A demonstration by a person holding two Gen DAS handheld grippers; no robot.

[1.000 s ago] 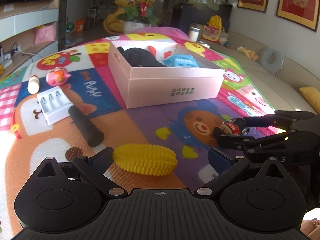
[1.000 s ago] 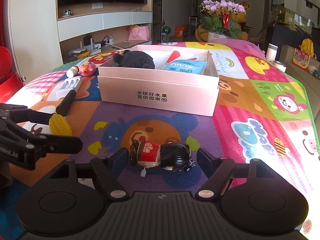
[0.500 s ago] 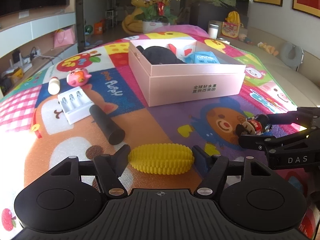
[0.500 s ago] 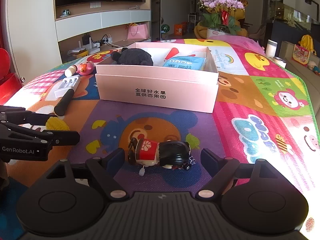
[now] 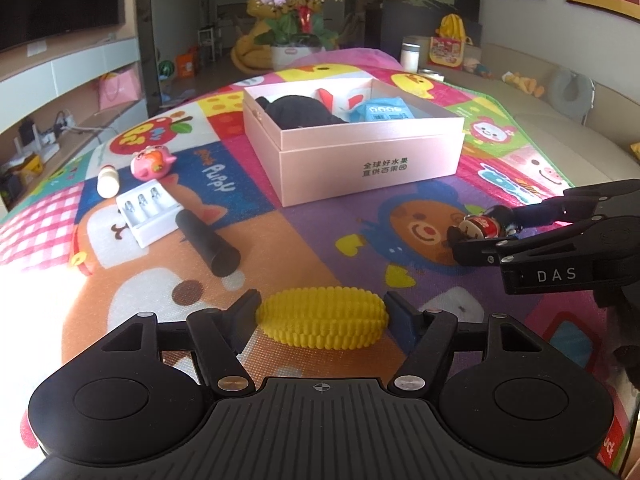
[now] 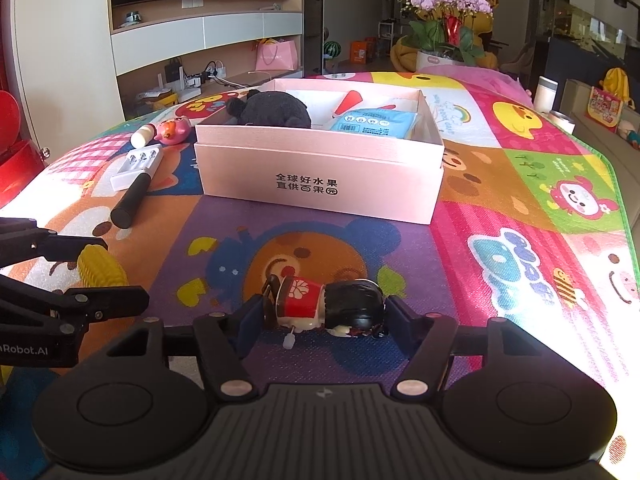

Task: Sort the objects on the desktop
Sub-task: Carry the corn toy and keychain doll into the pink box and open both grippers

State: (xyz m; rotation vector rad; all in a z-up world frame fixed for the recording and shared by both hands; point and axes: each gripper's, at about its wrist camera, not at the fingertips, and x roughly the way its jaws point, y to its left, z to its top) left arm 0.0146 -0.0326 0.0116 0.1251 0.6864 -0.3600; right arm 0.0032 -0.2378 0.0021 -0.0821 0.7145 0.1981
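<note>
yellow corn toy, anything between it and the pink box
Nothing visible does. The yellow corn toy sits gripped in the left gripper, with only bare mat up to the pink box; the black tube lies off left.

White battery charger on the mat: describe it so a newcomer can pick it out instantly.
Start at the pink box mid-mat, then look to its left. The battery charger is a white slotted tray lying between a pink pig toy and a black cylinder, the only flat rectangular white item there.

Bright daylight, left glare (fisheye-bent edges)
</note>
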